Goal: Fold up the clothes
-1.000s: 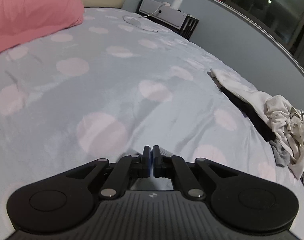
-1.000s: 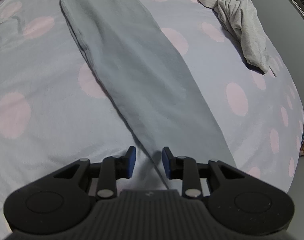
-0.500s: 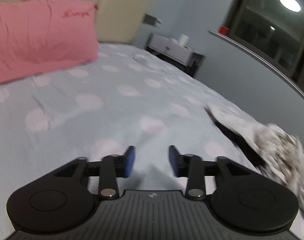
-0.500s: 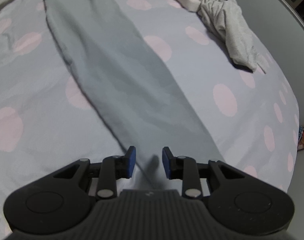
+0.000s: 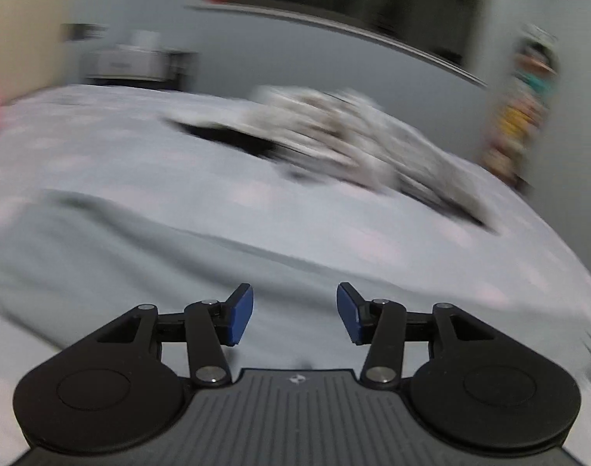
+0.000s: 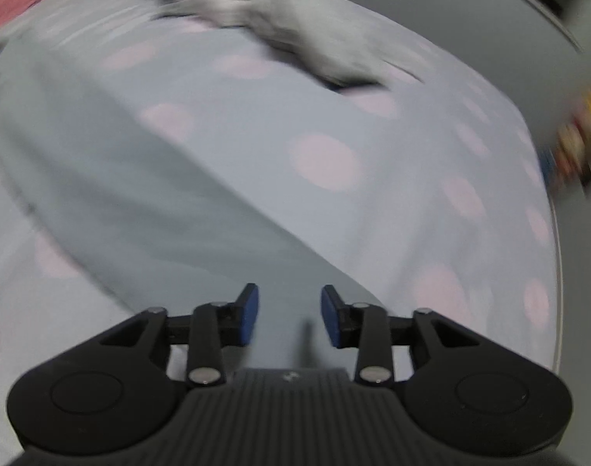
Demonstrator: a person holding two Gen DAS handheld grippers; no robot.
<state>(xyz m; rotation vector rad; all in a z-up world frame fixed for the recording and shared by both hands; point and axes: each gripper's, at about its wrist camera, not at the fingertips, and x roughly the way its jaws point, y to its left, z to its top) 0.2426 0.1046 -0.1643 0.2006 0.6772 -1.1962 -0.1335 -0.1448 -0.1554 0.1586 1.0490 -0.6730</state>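
left gripper (image 5: 294, 312): jaws spread, empty. right gripper (image 6: 289, 320): jaws spread, empty, over grey garment (image 6: 148, 209) flat on dotted bed (image 6: 411, 178). clothes pile (image 5: 334, 136) beyond, blurred.

Matt black plastic left gripper (image 5: 295, 312) with blue pads (image 5: 239, 314); smooth grey cloth garment (image 6: 148, 209) on soft dotted bed sheet (image 6: 411, 178).

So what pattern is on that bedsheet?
Pale blue-grey bedsheet with pink polka dots, clearest in the right wrist view.
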